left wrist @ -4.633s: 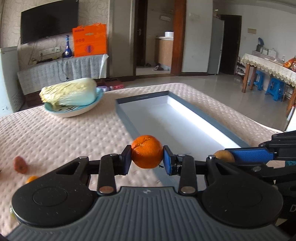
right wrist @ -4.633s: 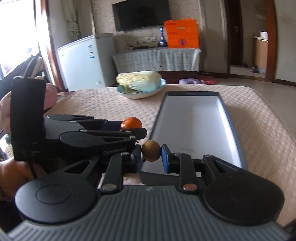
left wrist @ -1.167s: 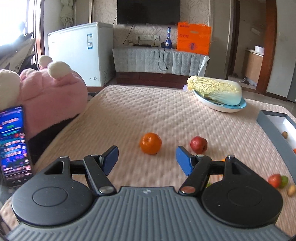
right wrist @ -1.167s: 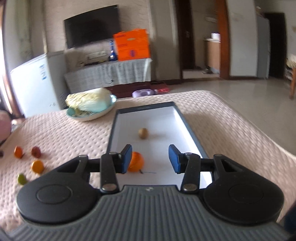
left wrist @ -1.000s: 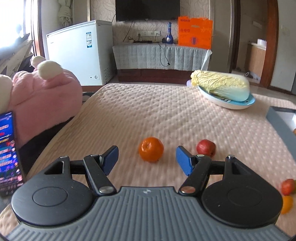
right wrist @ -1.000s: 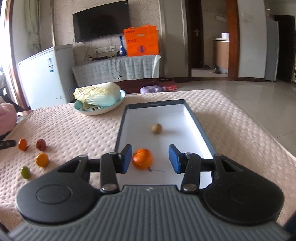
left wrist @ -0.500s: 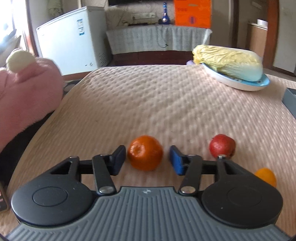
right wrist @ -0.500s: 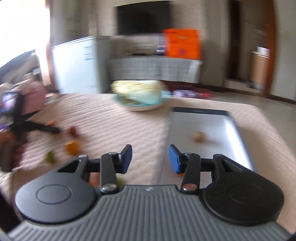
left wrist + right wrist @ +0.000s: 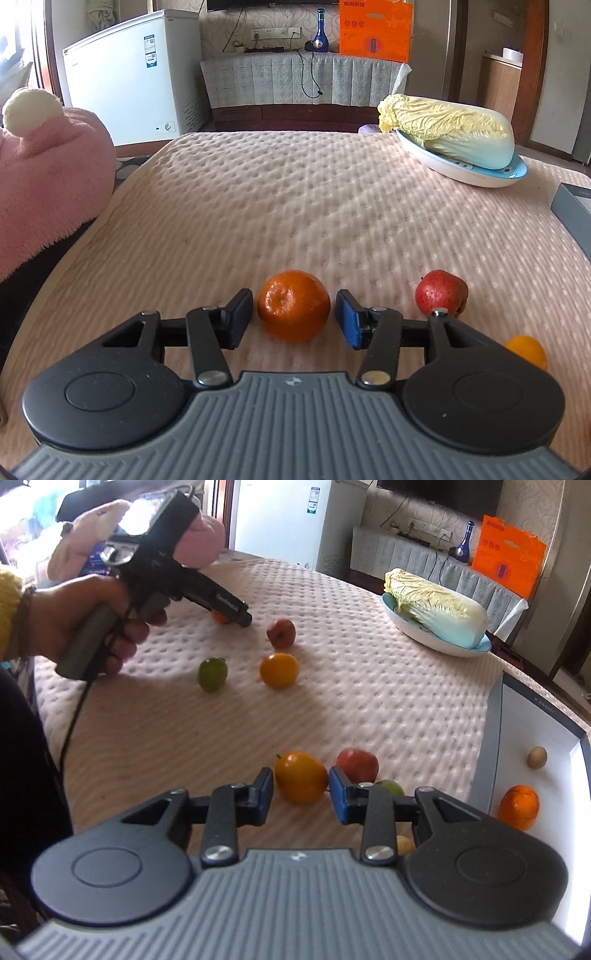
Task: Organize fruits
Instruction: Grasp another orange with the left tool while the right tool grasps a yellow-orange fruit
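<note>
My left gripper is open around an orange tangerine on the quilted table, small gaps on both sides. A red fruit and a yellow-orange fruit lie to its right. My right gripper is open around a yellow-orange fruit; a red fruit and a green one lie just beyond its right finger. The grey tray at right holds an orange and a small brown fruit. The left gripper also shows far left in the right wrist view.
A plate with a napa cabbage stands at the back right. A green fruit, an orange fruit and a red fruit lie mid-table. A pink plush toy sits at the left edge.
Both grippers let go of their fruits in the tray and swung left. The left has closed in around the tangerine; the right has come down around the yellow-orange fruit.
</note>
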A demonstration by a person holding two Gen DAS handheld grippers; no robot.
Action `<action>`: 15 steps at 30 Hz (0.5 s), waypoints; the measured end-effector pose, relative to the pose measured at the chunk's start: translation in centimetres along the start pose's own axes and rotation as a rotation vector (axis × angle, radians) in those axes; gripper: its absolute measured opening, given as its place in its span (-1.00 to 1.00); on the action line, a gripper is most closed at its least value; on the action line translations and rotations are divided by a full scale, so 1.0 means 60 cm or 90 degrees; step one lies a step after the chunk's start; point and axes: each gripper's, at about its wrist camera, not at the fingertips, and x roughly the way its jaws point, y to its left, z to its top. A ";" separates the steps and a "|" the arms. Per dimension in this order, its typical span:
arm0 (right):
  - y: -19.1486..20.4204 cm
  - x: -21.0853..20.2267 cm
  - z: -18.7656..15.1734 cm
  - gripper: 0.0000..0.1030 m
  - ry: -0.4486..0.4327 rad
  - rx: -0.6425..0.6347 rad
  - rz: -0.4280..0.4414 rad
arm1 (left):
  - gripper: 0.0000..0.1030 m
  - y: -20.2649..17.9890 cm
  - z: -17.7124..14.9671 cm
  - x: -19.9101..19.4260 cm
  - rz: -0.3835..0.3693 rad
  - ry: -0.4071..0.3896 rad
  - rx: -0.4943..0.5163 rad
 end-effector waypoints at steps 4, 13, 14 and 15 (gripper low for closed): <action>0.006 0.018 -0.002 -0.30 0.013 -0.013 -0.017 | 0.08 -0.002 0.001 0.001 -0.002 -0.002 0.001; -0.007 0.018 0.003 -0.32 0.015 0.034 0.003 | -0.19 0.002 0.001 -0.009 0.005 -0.005 -0.011; -0.008 0.017 0.003 -0.32 0.014 0.042 0.009 | -0.19 0.003 0.001 -0.014 0.010 -0.008 -0.014; -0.011 0.015 0.002 -0.32 0.011 0.049 0.015 | -0.19 0.004 0.001 -0.019 0.013 -0.012 -0.017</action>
